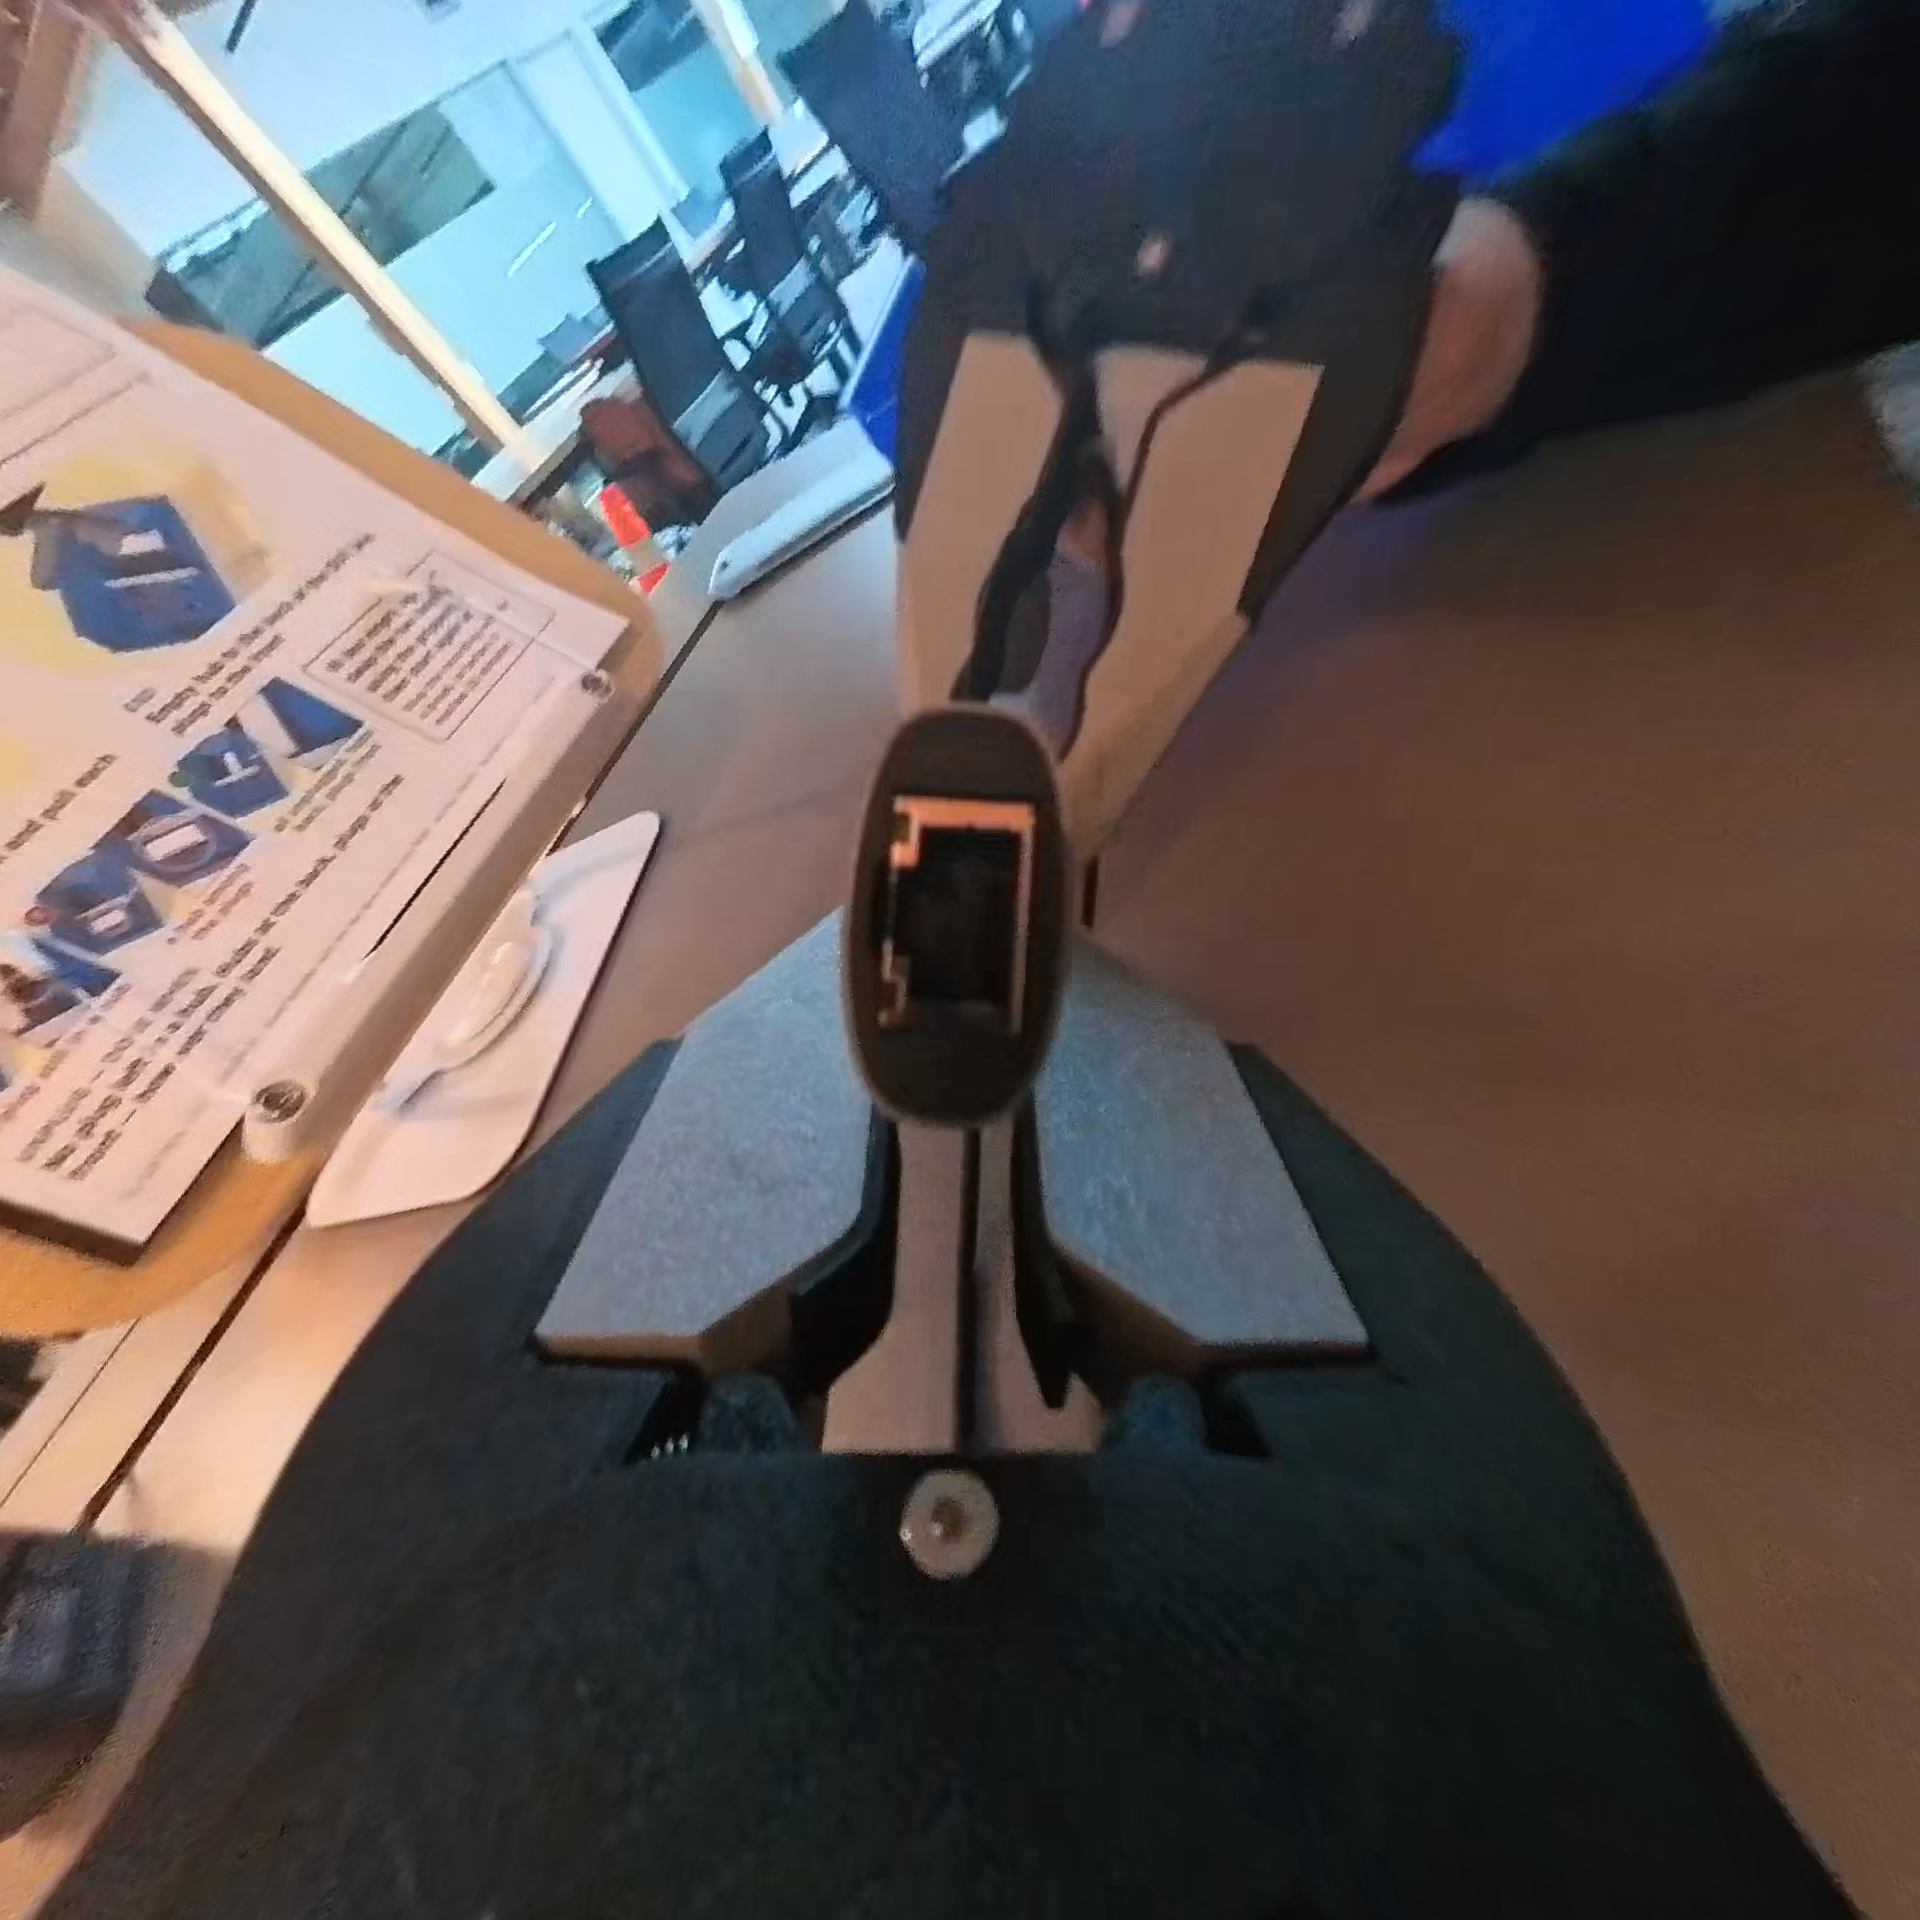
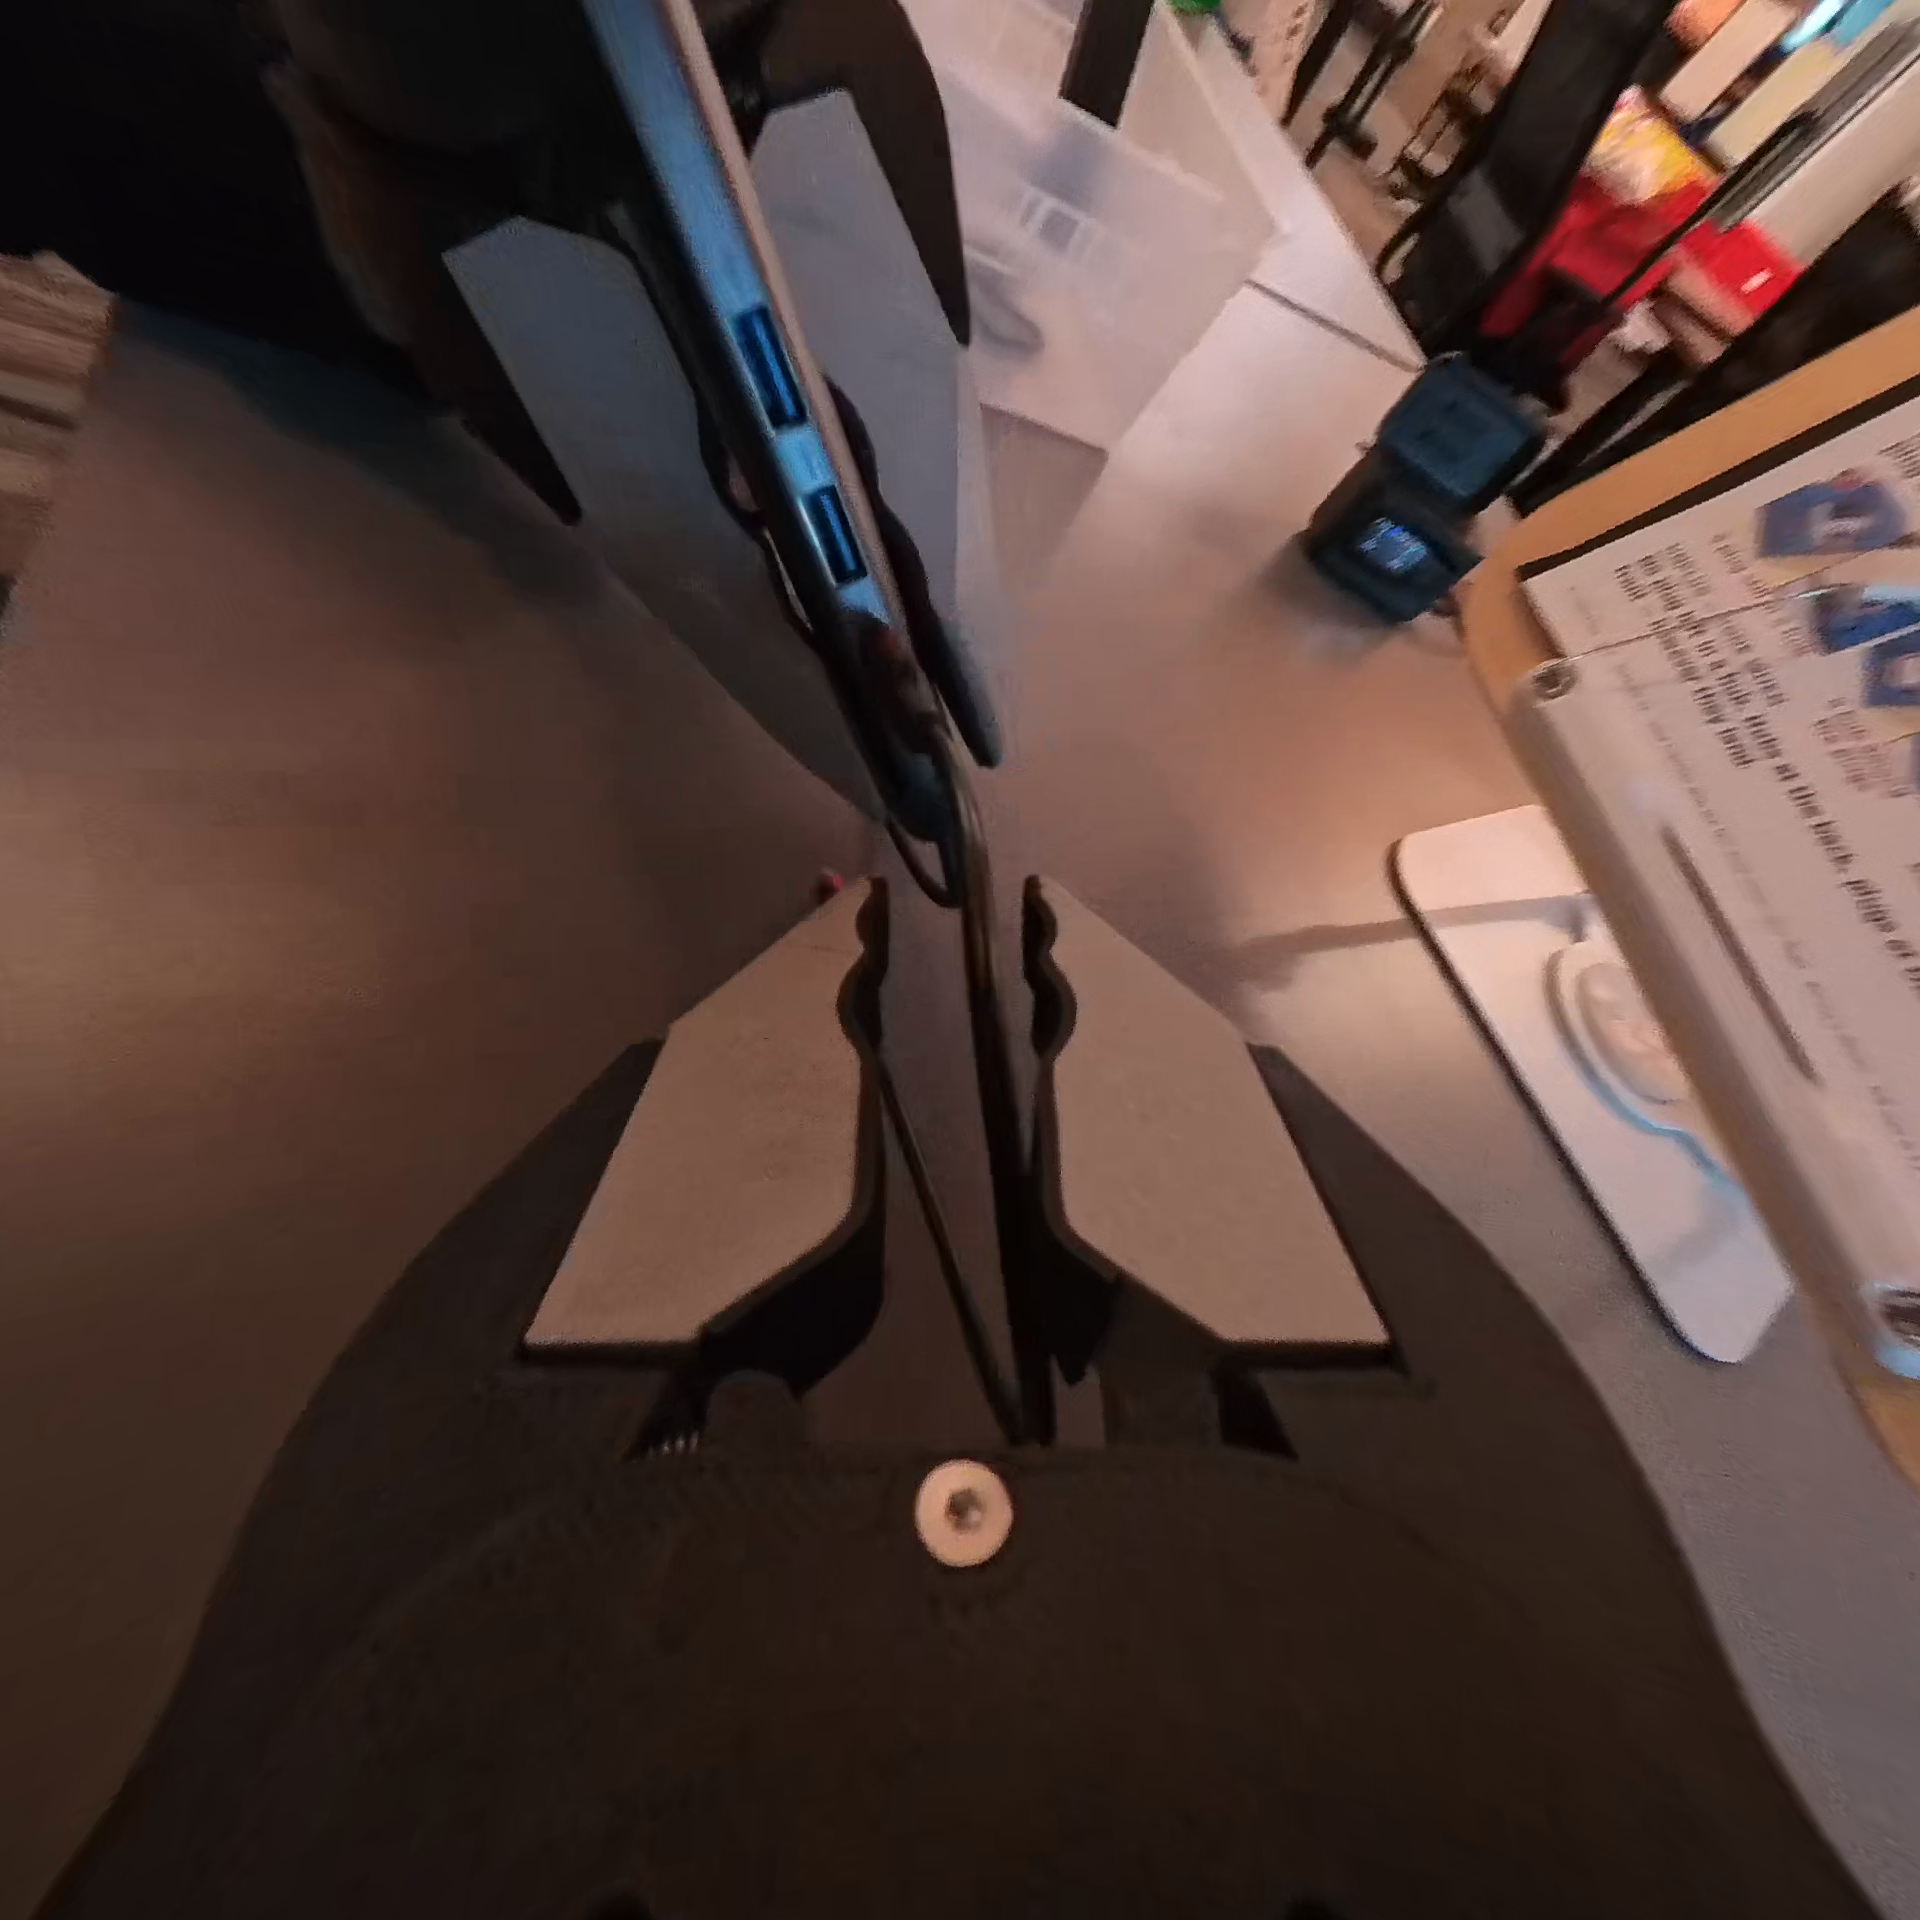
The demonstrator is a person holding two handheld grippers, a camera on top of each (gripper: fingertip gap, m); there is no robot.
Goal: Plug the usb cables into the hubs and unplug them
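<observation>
Hub [image 1: 957, 914] clamped end-on in the left gripper [image 1: 961, 1049]; cable [image 2: 987, 1039] running between the right gripper's [image 2: 954, 904] fingers.

Left gripper's jaws are closed on the grey hub, whose end port faces back toward the camera; straight ahead of it hangs the right gripper, held by a hand [image 1: 1455, 353] above the table [image 1: 1507, 831]; off to its left lie a printed sheet [image 1: 260, 790] on a wooden board [image 1: 613, 582] and a white pad [image 1: 499, 1029]; right gripper's jaws stand narrowly apart with a thin dark cable between them, whether pinched I cannot tell; just ahead, the hub's side shows two blue ports [image 2: 774, 384]; a small dark device [image 2: 1423, 488] sits farther right.
</observation>
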